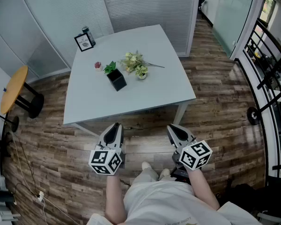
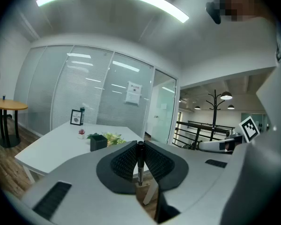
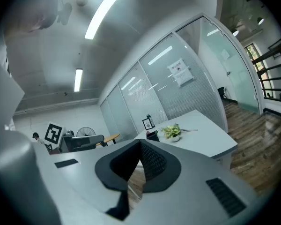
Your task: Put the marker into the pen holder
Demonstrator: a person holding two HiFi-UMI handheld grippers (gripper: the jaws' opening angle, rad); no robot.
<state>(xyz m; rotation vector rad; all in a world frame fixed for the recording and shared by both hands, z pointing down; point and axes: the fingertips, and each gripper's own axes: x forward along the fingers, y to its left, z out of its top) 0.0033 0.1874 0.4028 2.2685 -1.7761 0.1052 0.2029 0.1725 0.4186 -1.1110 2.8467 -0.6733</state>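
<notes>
The black square pen holder [image 1: 116,79] stands upright near the middle of the white table [image 1: 159,86], with a green sprig beside it. Both grippers hang over the wood floor, short of the table's near edge. My left gripper [image 1: 116,126] is shut on a thin dark marker [image 2: 140,162], which stands upright between the pads. Past the marker, the pen holder [image 2: 98,142] shows far ahead to the left. My right gripper [image 1: 173,127] is shut with nothing between its tips [image 3: 140,143]. The pen holder [image 3: 153,135] is small and distant in that view.
On the table also sit a flower bunch in a small pot [image 1: 138,64], a little red plant [image 1: 98,65], and a framed card [image 1: 84,42] with a dark bottle at the far corner. A round yellow side table [image 1: 13,89] stands left; a black railing [image 1: 271,93] runs right.
</notes>
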